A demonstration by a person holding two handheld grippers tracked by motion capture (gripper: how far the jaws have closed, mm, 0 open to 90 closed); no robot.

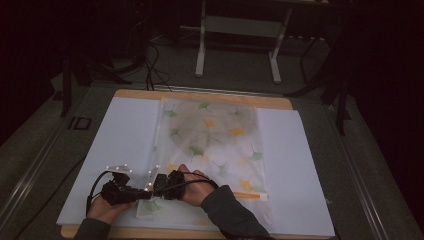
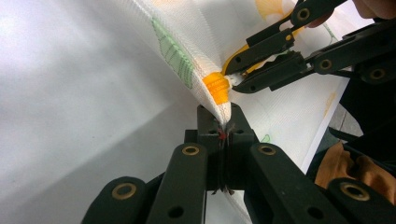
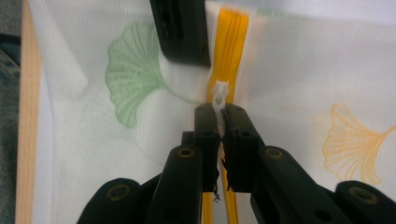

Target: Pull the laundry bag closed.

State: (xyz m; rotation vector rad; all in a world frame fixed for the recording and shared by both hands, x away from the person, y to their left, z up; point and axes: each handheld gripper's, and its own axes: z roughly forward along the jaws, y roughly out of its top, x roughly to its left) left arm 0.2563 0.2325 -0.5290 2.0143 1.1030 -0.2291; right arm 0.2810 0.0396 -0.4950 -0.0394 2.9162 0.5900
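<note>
Bag (image 1: 212, 145) first: a white mesh bag printed with green and yellow leaves is lying flat on the white board (image 1: 120, 145), and everything is happening at the bag's near left corner. Left gripper (image 1: 134, 194) is coming in from the left of that corner, and its jaws are pressing tight together on the bag's edge; in the left gripper view (image 2: 226, 122) the mesh is bunching up into a ridge right where the jaws are pinching it. Just past that pinch, the orange zipper (image 2: 216, 87) end is sitting at the top of the fold. Right gripper (image 1: 161, 183) is working right beside the left one, on the bag itself, the two nearly touching. In the right gripper view (image 3: 221, 119) its jaws are closing down on the small white pull (image 3: 219, 94), with the zipper's yellow tape (image 3: 229, 51) running straight away from the tips along the bag. The left gripper view is catching the same thing from the side: the right gripper's (image 2: 243, 77) tips are meeting at the zipper's end. Both hands are resting low at the bag's near edge, and a dark sleeve (image 1: 227, 207) is lying across the bag's near side.
</note>
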